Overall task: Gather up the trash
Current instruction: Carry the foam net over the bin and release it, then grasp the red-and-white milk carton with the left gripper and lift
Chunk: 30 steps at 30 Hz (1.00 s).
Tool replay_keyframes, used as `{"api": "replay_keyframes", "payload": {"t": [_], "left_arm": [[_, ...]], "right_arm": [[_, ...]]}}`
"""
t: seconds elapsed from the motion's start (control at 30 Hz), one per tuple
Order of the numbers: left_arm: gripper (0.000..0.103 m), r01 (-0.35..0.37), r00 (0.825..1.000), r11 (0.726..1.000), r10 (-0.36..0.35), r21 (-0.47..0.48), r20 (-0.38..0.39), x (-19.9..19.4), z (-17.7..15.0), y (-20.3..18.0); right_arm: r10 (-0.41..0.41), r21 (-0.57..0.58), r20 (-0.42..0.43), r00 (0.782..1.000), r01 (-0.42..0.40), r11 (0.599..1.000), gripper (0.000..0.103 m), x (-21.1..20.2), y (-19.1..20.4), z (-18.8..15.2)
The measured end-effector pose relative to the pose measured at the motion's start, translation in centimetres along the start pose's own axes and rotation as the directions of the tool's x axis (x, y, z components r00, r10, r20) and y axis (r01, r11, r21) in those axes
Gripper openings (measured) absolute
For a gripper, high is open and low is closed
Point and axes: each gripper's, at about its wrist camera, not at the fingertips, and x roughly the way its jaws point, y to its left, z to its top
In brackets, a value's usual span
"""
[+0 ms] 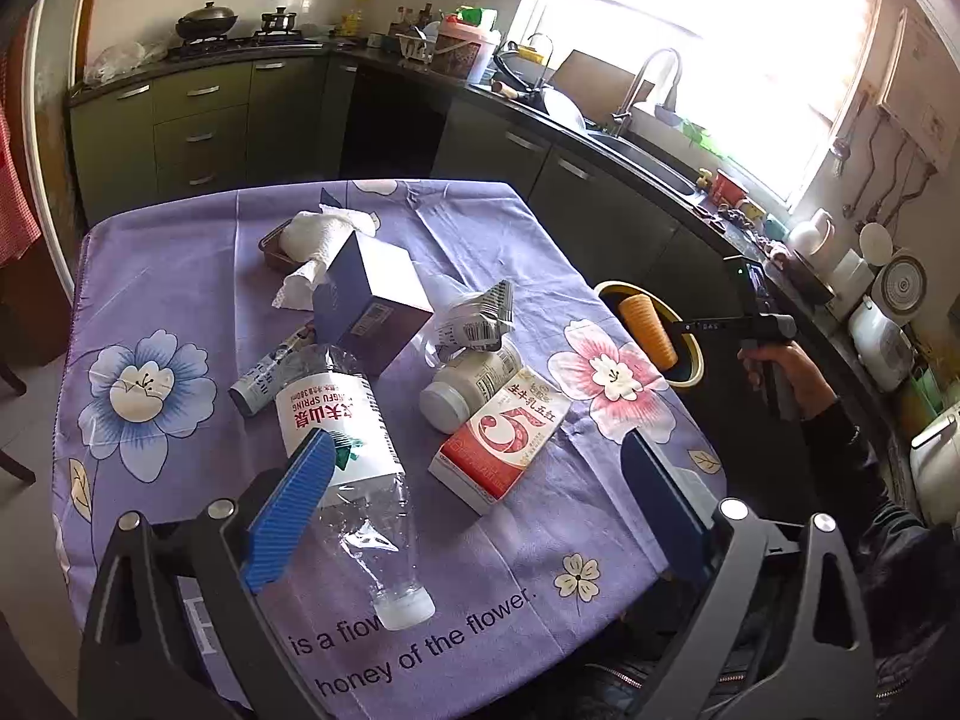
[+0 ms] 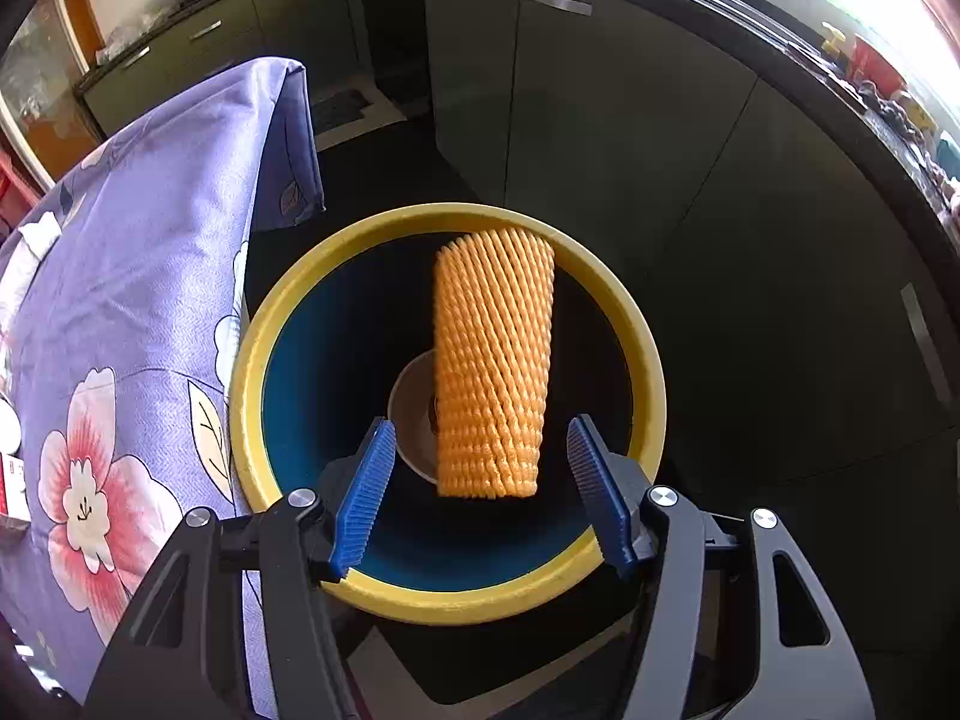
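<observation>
Purple flowered cloth covers the surface (image 1: pixel 180 276), where the trash lies: a clear water bottle (image 1: pixel 354 468) on its side between the spread fingers of my left gripper (image 1: pixel 474 498), whose left pad hides part of the label; then a box (image 1: pixel 375 294), a white jar (image 1: pixel 465 387) half under crumpled wrapping, and a milk carton (image 1: pixel 504 438). My right gripper (image 2: pixel 483 495) stands open over the yellow-rimmed bin (image 2: pixel 645 360); the orange foam net (image 2: pixel 492 360) is between its fingers, touching neither, and covers much of the bin's dark bottom.
</observation>
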Motion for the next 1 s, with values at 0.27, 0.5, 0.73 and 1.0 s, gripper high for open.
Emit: {"api": "replay_keyframes", "payload": {"t": [0.27,0.5,0.73,1.0], "left_arm": [[0.093,-0.087,0.991,0.996,0.083,-0.036,-0.102,2.4,0.3,0.6],[0.093,-0.137,0.967,0.99,0.127,-0.033,-0.222,6.0,0.9,0.8],[0.093,0.07,0.943,0.958,0.028,0.28,-0.332,10.1,1.2,-5.4],[0.093,0.15,0.897,0.901,0.049,0.408,-0.44,14.3,1.4,-7.0]], "right_arm": [[0.016,-0.051,0.019,1.0,-0.015,0.999,0.06,-2.1,1.6,-2.2],[0.049,-0.084,0.022,0.999,-0.047,0.995,0.06,-2.4,2.8,-2.7],[0.079,-0.106,0.02,0.997,-0.076,0.991,0.06,-3.0,3.6,-3.9],[0.088,-0.105,0.014,0.996,-0.086,0.991,0.06,-3.0,3.4,-4.2]]}}
